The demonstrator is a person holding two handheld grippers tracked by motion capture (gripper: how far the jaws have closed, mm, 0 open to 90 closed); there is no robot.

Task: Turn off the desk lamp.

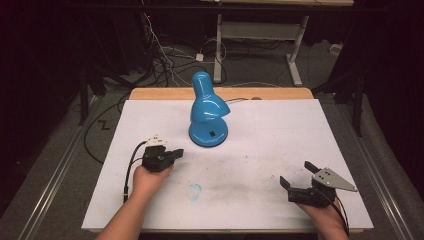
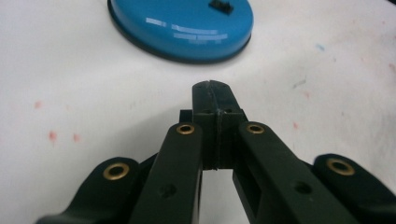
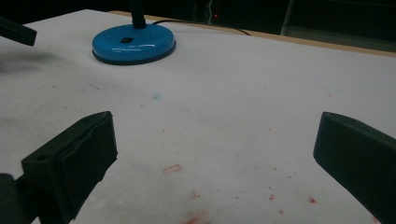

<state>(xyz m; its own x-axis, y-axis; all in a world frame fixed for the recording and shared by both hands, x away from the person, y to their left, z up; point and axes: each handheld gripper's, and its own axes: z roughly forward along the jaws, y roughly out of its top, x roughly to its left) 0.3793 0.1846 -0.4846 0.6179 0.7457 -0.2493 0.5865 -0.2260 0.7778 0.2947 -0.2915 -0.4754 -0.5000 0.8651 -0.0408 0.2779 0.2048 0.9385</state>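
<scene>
A glossy blue desk lamp (image 1: 207,107) stands on its round base (image 2: 182,25) at the middle back of the white table cover (image 1: 260,145); its shade bends forward over the base. The base (image 3: 133,43) carries a small black switch. My left gripper (image 1: 176,154) is shut with nothing between its jaws, held low just left of and in front of the lamp base, tips pointing at it, a short gap away. My right gripper (image 1: 296,173) stands wide open near the front right of the table, empty, its jaws pointing toward the lamp.
The lamp's dark cord (image 1: 240,100) trails off the back of the table. The white cover bears faint red and blue paint marks (image 1: 195,191). A wooden table edge (image 1: 165,93) shows at the back; cables and a metal desk frame (image 1: 260,30) lie on the floor beyond.
</scene>
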